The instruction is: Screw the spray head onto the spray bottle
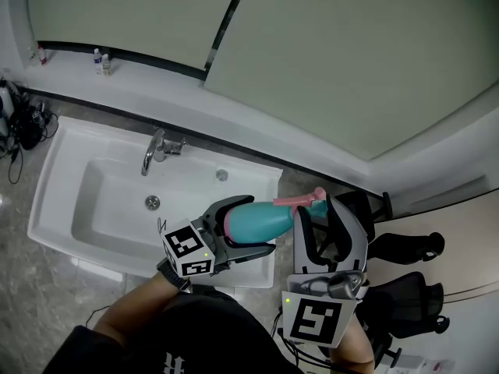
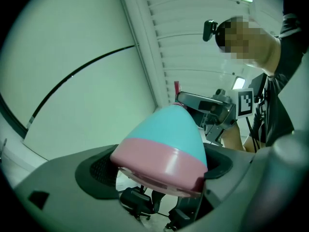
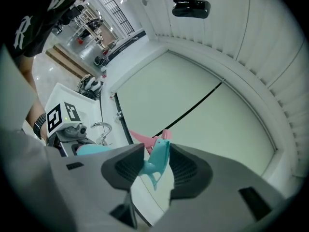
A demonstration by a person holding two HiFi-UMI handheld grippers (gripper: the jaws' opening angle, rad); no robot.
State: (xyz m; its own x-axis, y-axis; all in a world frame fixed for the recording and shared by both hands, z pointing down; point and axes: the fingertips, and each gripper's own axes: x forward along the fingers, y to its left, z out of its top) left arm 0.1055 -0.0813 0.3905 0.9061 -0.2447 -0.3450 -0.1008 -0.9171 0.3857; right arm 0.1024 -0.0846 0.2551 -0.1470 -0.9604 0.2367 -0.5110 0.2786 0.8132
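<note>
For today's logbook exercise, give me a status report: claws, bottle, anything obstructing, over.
Left claw shut on bottle, held sideways over sink. Right claw shut on head, at bottle's neck. Nothing in the way.

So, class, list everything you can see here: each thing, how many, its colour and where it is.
spray bottle: one, teal with pink base, lying sideways over the sink's front right corner
spray head: one, teal with pink trigger, at the bottle's neck
sink: one, white, left of centre
faucet: one, chrome, behind the basin
small bottles: two, pale, side by side on the ledge at top left
cables: a tangle, black, left edge
office chairs: at least two, black, floor at right
left gripper: one, grey and black, shut on the bottle's base end
right gripper: one, grey and black, shut on the spray head
person's shirt: one, black, bottom edge
</note>
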